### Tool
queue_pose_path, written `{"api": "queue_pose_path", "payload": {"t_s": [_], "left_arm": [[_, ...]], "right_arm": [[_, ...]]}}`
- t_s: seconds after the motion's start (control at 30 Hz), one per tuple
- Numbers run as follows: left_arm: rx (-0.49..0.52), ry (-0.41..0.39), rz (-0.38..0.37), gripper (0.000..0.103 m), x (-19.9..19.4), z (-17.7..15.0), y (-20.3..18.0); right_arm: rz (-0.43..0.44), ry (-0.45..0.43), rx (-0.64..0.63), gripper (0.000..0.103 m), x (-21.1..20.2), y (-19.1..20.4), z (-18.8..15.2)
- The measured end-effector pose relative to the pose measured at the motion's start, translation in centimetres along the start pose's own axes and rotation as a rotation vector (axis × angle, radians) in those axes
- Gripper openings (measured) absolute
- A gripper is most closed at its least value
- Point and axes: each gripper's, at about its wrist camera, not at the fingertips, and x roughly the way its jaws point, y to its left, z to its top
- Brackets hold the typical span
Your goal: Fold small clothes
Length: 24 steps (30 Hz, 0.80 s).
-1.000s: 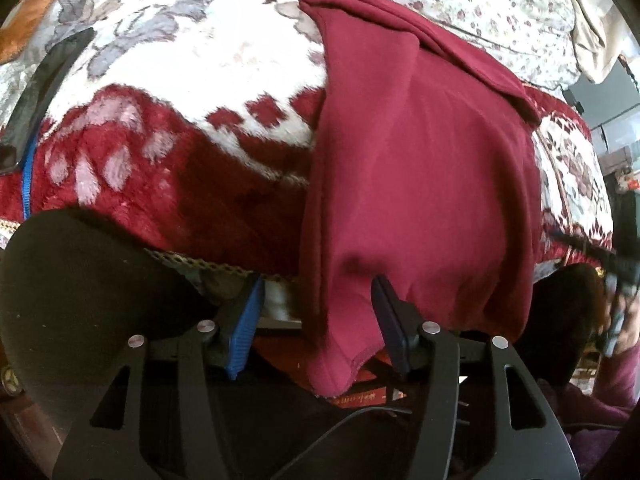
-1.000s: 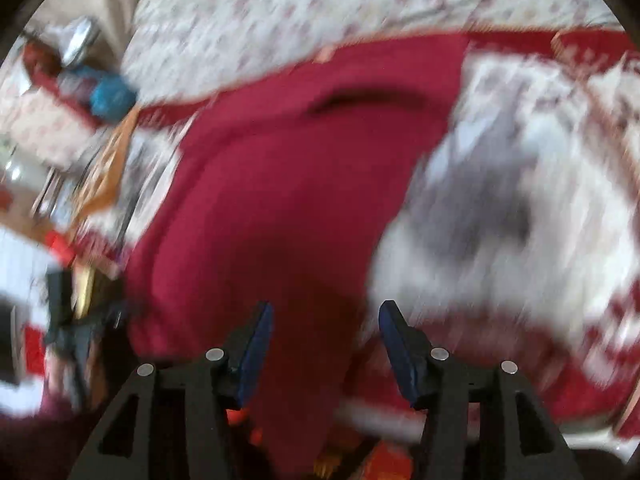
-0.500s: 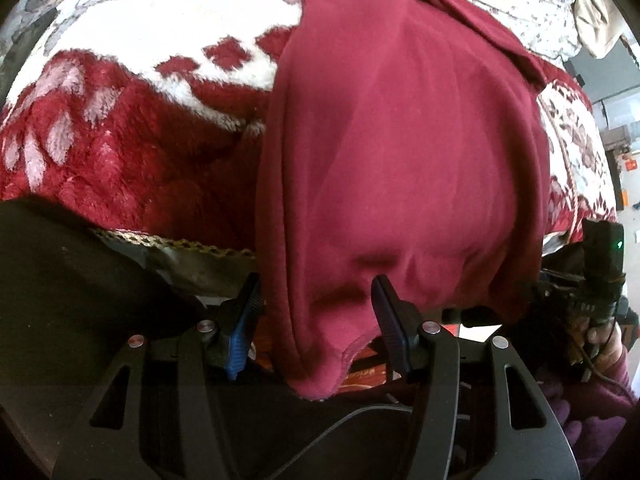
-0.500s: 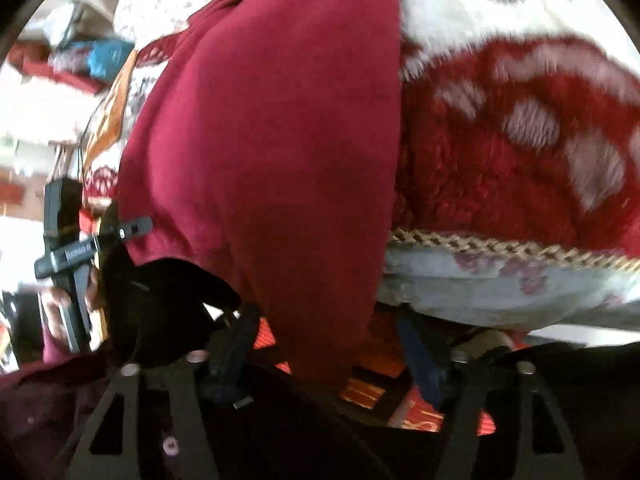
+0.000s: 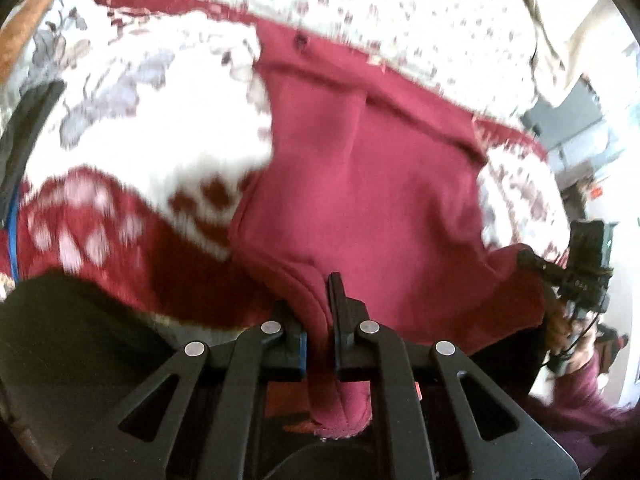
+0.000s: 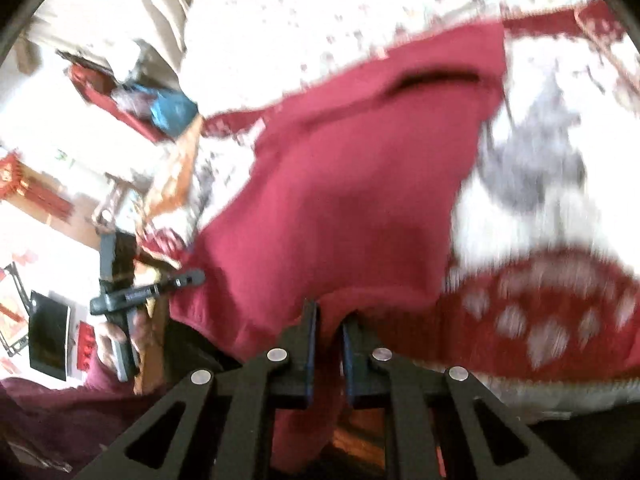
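- Left wrist view: the garment (image 5: 360, 184), dark red, is seen spread over the blanket (image 5: 132, 152), its near hem hanging toward the camera.
- The left gripper (image 5: 318, 312) is clamped narrowly on that hem, and a fold of cloth is pinched between its fingers and hangs below them.
- The right gripper (image 5: 576, 276) is seen at the far right, at the garment's other near corner; its jaw state cannot be told from here.
- Right wrist view: the garment (image 6: 360, 184) is seen lying across the blanket (image 6: 560, 240), with a floral sheet (image 6: 320, 20) beyond it.
- The right gripper (image 6: 330, 328) is closed narrowly on the near hem, with cloth hanging between the fingers.
- The left gripper (image 6: 132, 300) is seen at the left edge of the garment; the picture is blurred.
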Motion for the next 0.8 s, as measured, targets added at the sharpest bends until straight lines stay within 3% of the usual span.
{"api": "queue_pose_path", "payload": {"t_s": [0.27,0.43,0.57,0.67,0.7,0.77,0.8], "left_arm": [[0.042,-0.194,0.001,0.007,-3.0,7.1,-1.8],[0.026,-0.227,-0.020,0.007,-1.8,11.1,-2.1],[0.045,-0.220,-0.024,0.007,-0.6,12.5,-2.7],[0.054,-0.210,-0.016,0.007,-0.2,12.7,-2.8],[0.051,-0.207,-0.016,0.007,-0.1,12.6,-2.7],[0.044,-0.204,-0.014,0.007,0.0,12.7,-2.4],[0.041,-0.204,-0.014,0.007,0.0,12.7,-2.4]], "right_arm": [[0.035,-0.239,-0.023,0.009,-3.2,0.6,6.9],[0.005,-0.340,0.007,0.008,-3.5,-0.3,11.6],[-0.001,-0.257,0.054,0.008,-3.0,-1.6,12.7],[-0.035,-0.165,0.048,0.010,-3.0,-1.9,11.0],[-0.062,-0.147,0.041,0.020,-3.1,-1.9,10.3],[-0.074,-0.107,0.086,0.064,-3.3,-2.5,8.7],[-0.053,-0.087,0.125,0.068,-3.2,-2.9,7.9]]}}
